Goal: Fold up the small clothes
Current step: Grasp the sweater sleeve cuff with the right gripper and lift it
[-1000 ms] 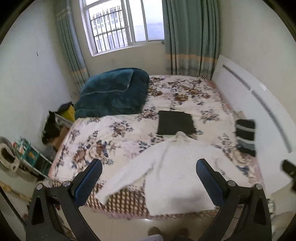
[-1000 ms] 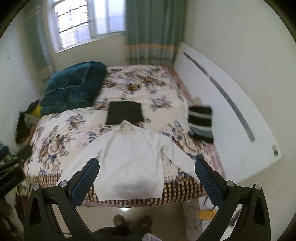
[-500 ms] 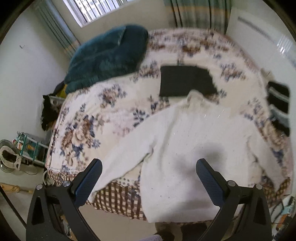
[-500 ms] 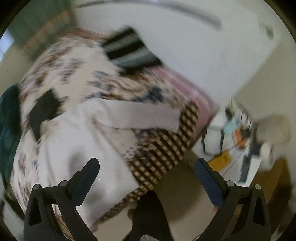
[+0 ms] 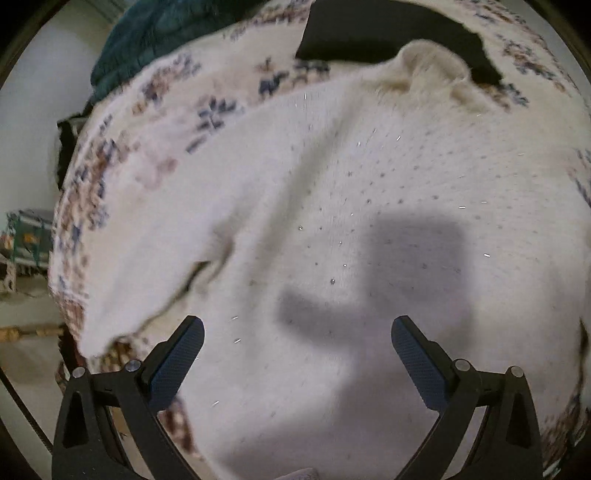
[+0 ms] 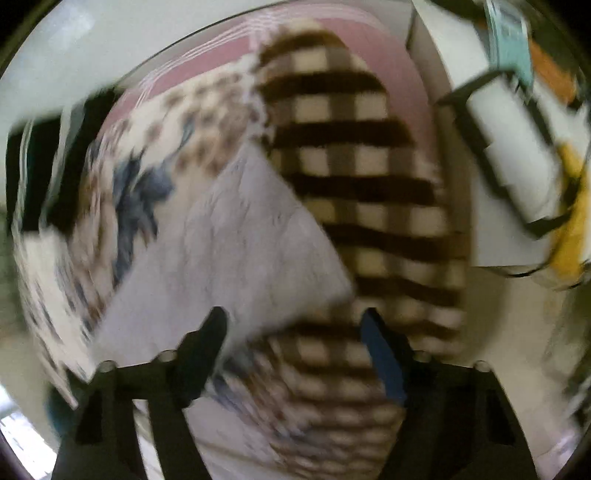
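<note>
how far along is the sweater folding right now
Barely started. The white sweater lies spread flat on the floral bedspread, no fold made. In hand: nothing; the left tongs hover open above its body, and the right tongs are open at the blurred sleeve end. Left: gripping and every fold.

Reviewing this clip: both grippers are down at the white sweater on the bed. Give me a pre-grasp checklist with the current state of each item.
1. Left gripper open: ok, jaws wide apart over the sweater body.
2. Right gripper open: ok, jaws apart at the sleeve end.
3. Nothing gripped yet: ok, no fabric is pinched by either gripper.
4. Sweater lying flat: not ok, a crease runs down the body and the left sleeve's edge is rumpled.
5. Collar free: ok, it lies in front of the black garment, not under it.
6. Right gripper aligned with the sleeve cuff: cannot tell, that view is motion-blurred.
</note>
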### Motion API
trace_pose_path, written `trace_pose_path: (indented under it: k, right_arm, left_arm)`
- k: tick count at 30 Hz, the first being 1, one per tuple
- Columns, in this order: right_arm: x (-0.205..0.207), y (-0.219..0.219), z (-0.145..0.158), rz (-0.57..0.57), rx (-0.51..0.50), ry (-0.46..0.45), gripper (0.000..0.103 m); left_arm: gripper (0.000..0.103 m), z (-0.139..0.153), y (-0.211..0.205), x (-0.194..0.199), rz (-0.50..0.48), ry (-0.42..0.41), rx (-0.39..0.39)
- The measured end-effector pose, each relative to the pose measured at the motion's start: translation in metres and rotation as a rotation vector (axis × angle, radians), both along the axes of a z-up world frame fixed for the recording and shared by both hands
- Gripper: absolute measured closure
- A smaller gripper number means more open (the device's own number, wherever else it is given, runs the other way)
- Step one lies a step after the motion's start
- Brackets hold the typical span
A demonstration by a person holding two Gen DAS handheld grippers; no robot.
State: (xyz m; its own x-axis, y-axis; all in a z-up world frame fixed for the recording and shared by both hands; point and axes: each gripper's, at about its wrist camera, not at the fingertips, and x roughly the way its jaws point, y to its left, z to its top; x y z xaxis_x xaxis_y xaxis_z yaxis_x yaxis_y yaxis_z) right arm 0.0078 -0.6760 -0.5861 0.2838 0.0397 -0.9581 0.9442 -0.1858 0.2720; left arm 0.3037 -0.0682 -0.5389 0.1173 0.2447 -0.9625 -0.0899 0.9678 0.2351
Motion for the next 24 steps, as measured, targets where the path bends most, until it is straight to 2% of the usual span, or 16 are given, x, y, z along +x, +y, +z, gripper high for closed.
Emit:
trace_pose_path:
  k: [2, 4, 9, 12, 15, 18, 20, 24]
  right_arm:
    - [0.002, -0.001, -0.001, -0.031, -0.052, -0.007, 0.075]
    - [0.007, -0.001, 0.008, -0.011, -0.120, 0.010, 0.091]
    - [0.011, -0.013, 0.047, 0.021, -0.290, 0.080, 0.093]
    - [0.011, -0.030, 0.048, 0.002, -0.298, 0.108, 0.093]
    - [0.024, -0.038, 0.050, 0.037, -0.302, 0.099, 0.093]
    - [0.051, -0.038, 0.074, 0.107, -0.332, 0.043, 0.093]
    - [0.073, -0.022, 0.098, 0.193, -0.352, -0.014, 0.093]
    - [0.164, 0.052, 0.154, 0.512, -0.435, -0.107, 0.093]
  left_arm:
    - [0.000, -0.016, 0.003, 0.004, -0.002, 0.011, -0.013]
    - [0.000, -0.025, 0.000, 0.007, -0.016, 0.015, -0.010]
    - [0.000, -0.034, 0.005, 0.015, -0.042, 0.002, -0.011]
    - [0.000, -0.036, 0.008, 0.025, -0.045, -0.004, -0.018]
    - [0.000, -0.034, 0.013, 0.032, -0.033, -0.016, -0.033]
    - [0.000, -0.027, 0.019, 0.039, -0.015, -0.039, -0.045]
    - [0.000, -0.021, 0.024, 0.043, -0.002, -0.056, -0.055]
    - [0.000, -0.006, 0.042, 0.046, 0.024, -0.094, -0.070]
